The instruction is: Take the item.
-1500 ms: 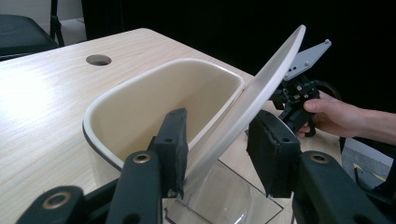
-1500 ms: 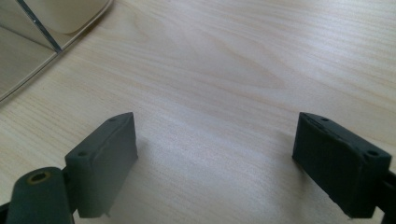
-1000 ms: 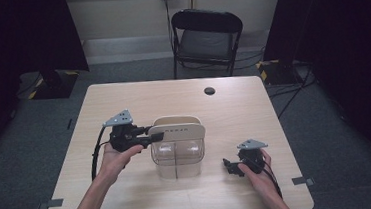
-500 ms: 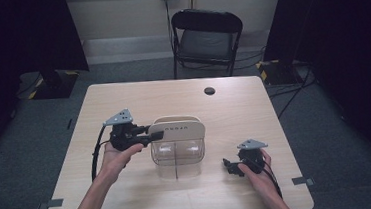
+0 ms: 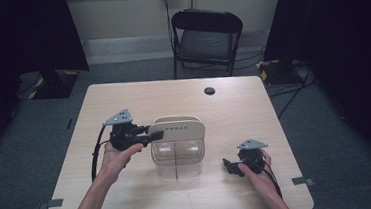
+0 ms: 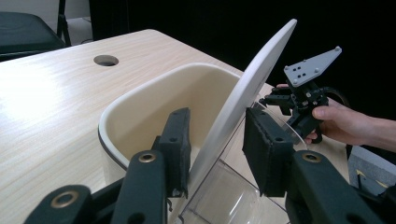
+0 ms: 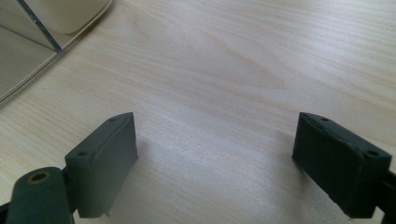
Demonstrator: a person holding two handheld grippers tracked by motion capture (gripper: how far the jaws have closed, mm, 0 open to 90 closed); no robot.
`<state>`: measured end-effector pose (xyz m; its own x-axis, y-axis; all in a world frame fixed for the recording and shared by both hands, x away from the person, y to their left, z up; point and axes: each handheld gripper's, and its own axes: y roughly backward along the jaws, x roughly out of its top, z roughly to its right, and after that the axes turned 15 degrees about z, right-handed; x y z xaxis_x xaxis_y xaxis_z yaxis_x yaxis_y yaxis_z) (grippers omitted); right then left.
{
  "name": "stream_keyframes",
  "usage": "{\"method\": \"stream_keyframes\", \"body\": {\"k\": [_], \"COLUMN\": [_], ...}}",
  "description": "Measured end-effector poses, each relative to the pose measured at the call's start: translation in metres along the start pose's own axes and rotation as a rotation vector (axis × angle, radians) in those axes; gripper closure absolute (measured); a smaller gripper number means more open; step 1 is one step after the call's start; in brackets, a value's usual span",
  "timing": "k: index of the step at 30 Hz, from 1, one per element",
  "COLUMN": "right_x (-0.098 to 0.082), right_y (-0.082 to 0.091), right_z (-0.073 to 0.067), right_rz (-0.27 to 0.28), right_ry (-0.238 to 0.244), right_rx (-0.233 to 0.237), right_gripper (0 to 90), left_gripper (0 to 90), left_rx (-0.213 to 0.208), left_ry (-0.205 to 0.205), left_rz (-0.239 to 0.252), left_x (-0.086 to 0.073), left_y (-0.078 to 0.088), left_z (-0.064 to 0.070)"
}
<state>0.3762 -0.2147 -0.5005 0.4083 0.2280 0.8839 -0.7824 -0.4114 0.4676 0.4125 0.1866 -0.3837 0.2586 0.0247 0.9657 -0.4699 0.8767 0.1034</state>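
A clear plastic bin (image 5: 177, 158) with a cream back section (image 6: 154, 100) stands in the middle of the table. Its cream lid (image 5: 178, 127) (image 6: 252, 84) is raised on edge and tilted. My left gripper (image 5: 157, 135) (image 6: 218, 119) comes in from the bin's left side, shut on the lid's left edge, with one pad on each face of it. My right gripper (image 5: 228, 167) (image 7: 215, 144) rests low over the table to the right of the bin, open, with bare wood between its pads. From the left gripper view it shows beyond the lid as the right gripper (image 6: 299, 100) held in a hand.
The wooden table (image 5: 130, 189) has a round cable hole (image 5: 209, 90) near its far edge. A black folding chair (image 5: 207, 32) stands behind it. Dark curtains flank both sides. A corner of the bin (image 7: 32, 28) lies at the upper left of the right gripper view.
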Motion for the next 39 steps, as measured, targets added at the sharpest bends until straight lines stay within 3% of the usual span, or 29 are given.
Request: {"method": "stream_keyframes", "body": {"k": [39], "right_x": [0.0], "right_y": [0.0], "right_z": [0.0], "right_rz": [0.0], "right_ry": [0.0], "right_rx": [0.0], "right_gripper": [13.0], "left_gripper": [61.8], "left_rx": [0.004], "left_ry": [0.003], "left_rz": [0.005], "left_x": [-0.0007], "left_y": [-0.0001], "left_z": [-0.0006]}}
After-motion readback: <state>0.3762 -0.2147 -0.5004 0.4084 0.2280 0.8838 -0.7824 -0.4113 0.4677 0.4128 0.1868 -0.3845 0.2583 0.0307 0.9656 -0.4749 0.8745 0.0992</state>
